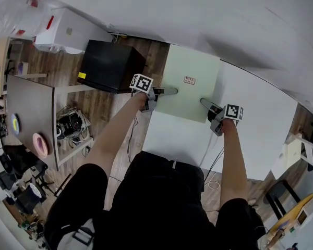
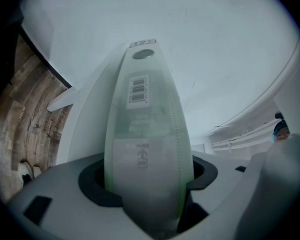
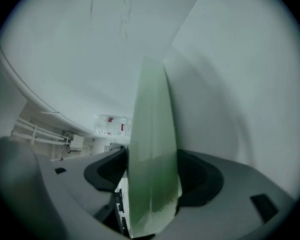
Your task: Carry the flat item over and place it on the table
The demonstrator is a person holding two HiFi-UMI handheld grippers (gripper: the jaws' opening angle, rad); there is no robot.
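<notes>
Left of the white table (image 1: 250, 134), on the wood floor (image 1: 101, 105): brown desk (image 1: 31, 119) with a pink tape roll (image 1: 40, 145) on it, well apart from the table. Black box (image 1: 112, 65) is nearer, just off the table's far left corner.

Over the table's far left part: pale green board (image 1: 188, 100), the task's flat item, face up, with 1 red-and-white sticker (image 1: 189, 80) near its middle. It looks to lie on the table top. Whether its far edge overhangs, I cannot tell.

At the board's left edge, on the table's left side: left gripper (image 1: 164, 92), arm stretched out. Its own view shows the board edge-on between the jaws, with a dark gap on each side. Jaws wide, not pressing. A barcode label (image 2: 138, 90) shows on the board's face there.

At the board's near right corner, toward the table's middle: right gripper (image 1: 207, 105). Its own view gives the same reading: the green edge stands between 2 widely spread jaws, with gaps on both sides and no grip.
</notes>
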